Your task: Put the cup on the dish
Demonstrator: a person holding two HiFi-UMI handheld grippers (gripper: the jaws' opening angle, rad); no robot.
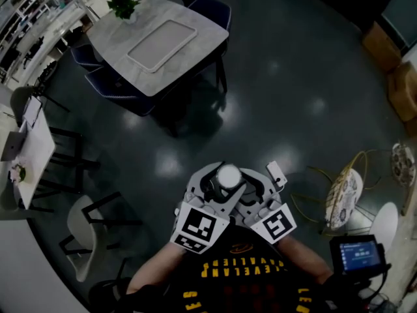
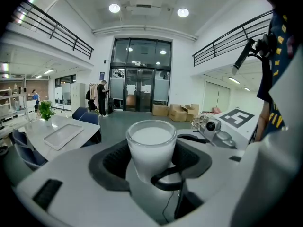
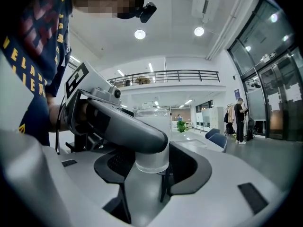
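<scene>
The frosted white cup (image 2: pixel 151 141) is pinched by the left gripper (image 2: pixel 152 167) — in the right gripper view one of its grey jaws is seen pressed against the glass, so the cup is carried upright and level. The right gripper (image 3: pixel 152 164) is set around the same cup with its jaws spread wide and its dark pads clear of it — a guard or hand-over is judged likely. Both are held in the air near the person's chest, above the dark floor (image 1: pixel 293 77). No dish is made out for certain; a flat tray (image 1: pixel 159 44) on the grey table (image 1: pixel 117 28), well apart, seems the likeliest goal.
</scene>
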